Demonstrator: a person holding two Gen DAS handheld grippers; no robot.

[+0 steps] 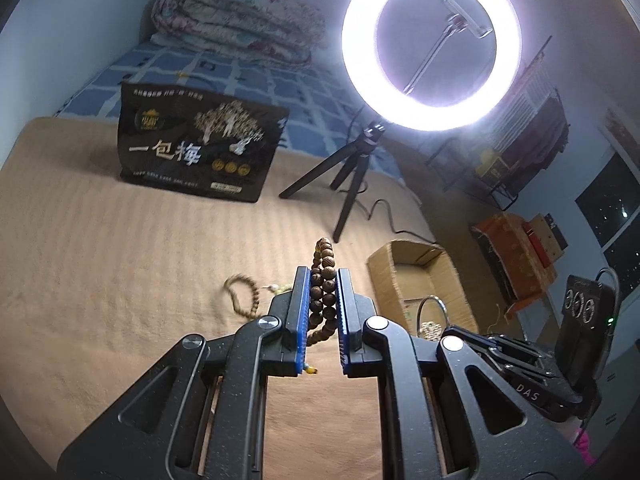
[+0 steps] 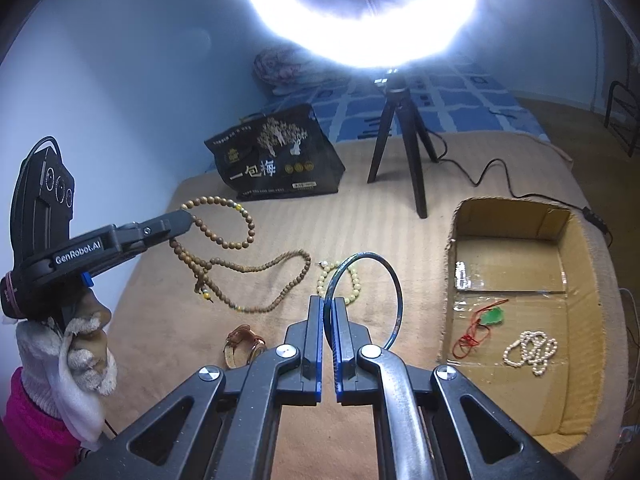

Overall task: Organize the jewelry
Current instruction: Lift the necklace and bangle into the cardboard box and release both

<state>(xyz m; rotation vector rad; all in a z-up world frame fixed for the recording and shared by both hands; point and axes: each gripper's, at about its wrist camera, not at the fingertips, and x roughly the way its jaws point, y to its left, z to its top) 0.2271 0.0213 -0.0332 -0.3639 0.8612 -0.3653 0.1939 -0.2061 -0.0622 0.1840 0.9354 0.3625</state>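
My left gripper is shut on a long brown wooden bead necklace. In the right wrist view the left gripper lifts part of that necklace, and the rest trails on the beige blanket. My right gripper is shut on a thin dark bangle, held above the blanket left of the cardboard box. The box holds a pearl string and a green pendant on red cord. A pale yellow bead bracelet and a brown strap watch lie on the blanket.
A black snack bag stands at the back. A ring light on a black tripod stands beside it, its cable running past the box. A folded quilt lies on the blue checked sheet. A small bead bracelet lies on the blanket.
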